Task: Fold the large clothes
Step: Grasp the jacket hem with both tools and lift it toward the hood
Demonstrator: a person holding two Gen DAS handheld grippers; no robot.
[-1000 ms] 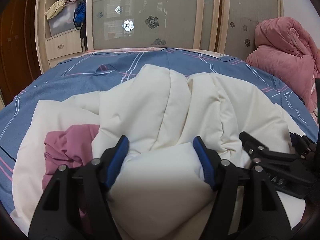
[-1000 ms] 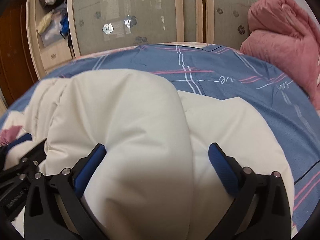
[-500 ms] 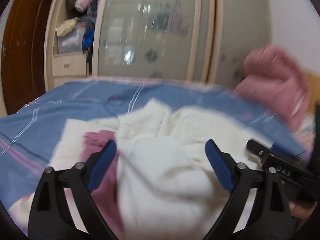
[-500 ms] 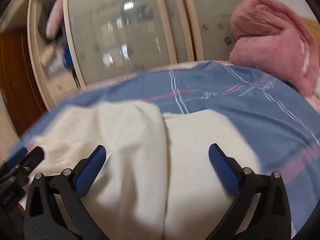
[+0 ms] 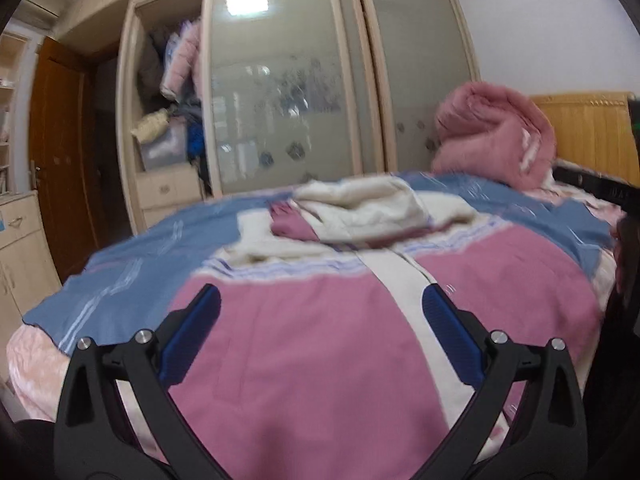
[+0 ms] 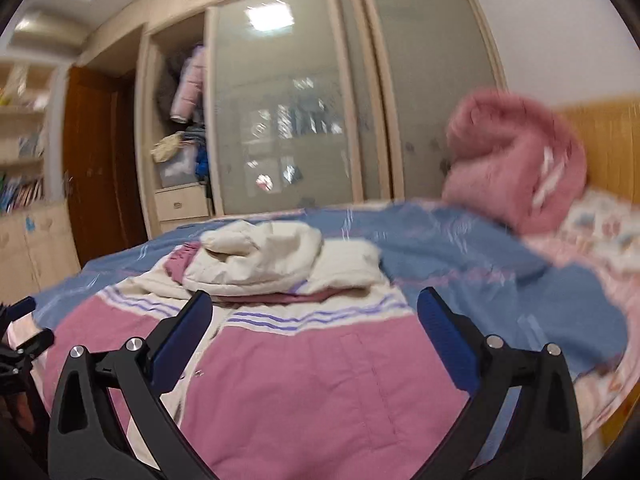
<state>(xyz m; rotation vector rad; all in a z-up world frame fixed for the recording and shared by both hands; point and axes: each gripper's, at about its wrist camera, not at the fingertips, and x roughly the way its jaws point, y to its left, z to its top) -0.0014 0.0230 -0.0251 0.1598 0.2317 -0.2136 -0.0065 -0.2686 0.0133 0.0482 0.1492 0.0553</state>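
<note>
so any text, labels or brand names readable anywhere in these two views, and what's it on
None can be read.
Black bar of the other gripper at the right edge of the left wrist view: faint raised letters, too blurred to read.
White marks on the rolled pink blanket: blurred, cannot tell if they are lettering.
Book spines on the shelf: too small.

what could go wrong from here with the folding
The cream padded sleeves sit in a loose, uneven heap on the pink and cream padded jacket, so the next fold may trap lumps. Both the left gripper and the right gripper are open and off the fabric, and the blurred views make regrasping a hem chancy.
</note>
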